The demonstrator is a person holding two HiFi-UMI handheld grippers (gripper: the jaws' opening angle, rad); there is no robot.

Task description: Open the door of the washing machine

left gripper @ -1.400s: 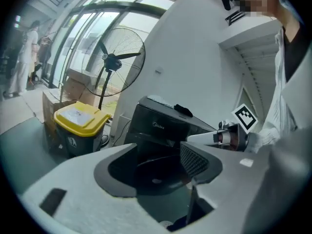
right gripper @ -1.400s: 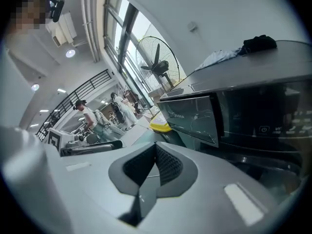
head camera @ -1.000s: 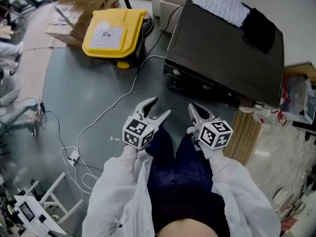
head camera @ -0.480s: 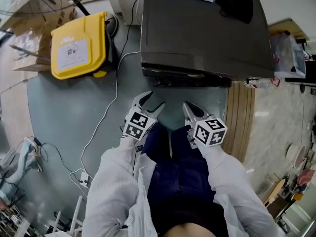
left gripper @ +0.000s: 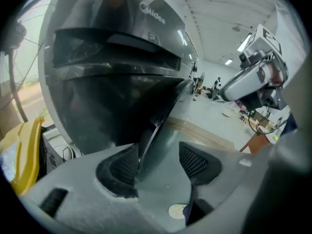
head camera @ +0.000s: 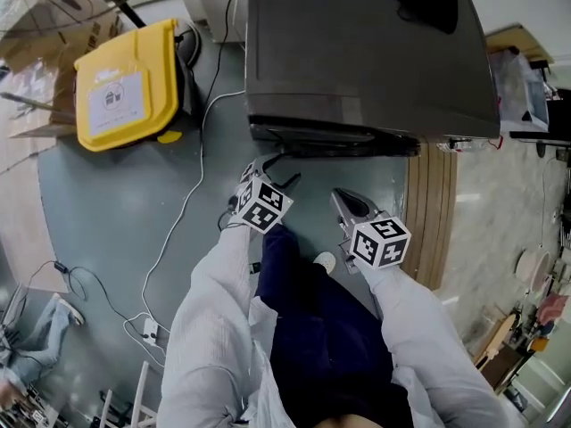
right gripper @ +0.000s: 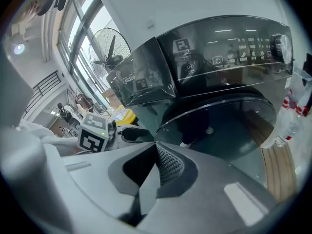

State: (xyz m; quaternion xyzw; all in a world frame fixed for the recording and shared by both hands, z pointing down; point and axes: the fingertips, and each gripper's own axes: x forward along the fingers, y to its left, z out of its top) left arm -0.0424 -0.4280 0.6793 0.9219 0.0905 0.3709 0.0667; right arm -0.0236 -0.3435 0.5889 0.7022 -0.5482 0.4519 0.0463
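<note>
Fingers (left gripper: pixel 195 162) of the left gripper (left gripper: pixel 158 152) stand apart at the door (left gripper: pixel 112 106) edge; the right gripper (right gripper: pixel 157 162) is closed on nothing. The washing machine (head camera: pixel 366 61) says "Midea"; the yellow bin (head camera: pixel 125 83) is shut.

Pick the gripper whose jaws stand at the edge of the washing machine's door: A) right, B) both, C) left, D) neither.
C: the left gripper's open jaws stand around the edge of the door, while the right gripper hangs back from it, shut.
</note>
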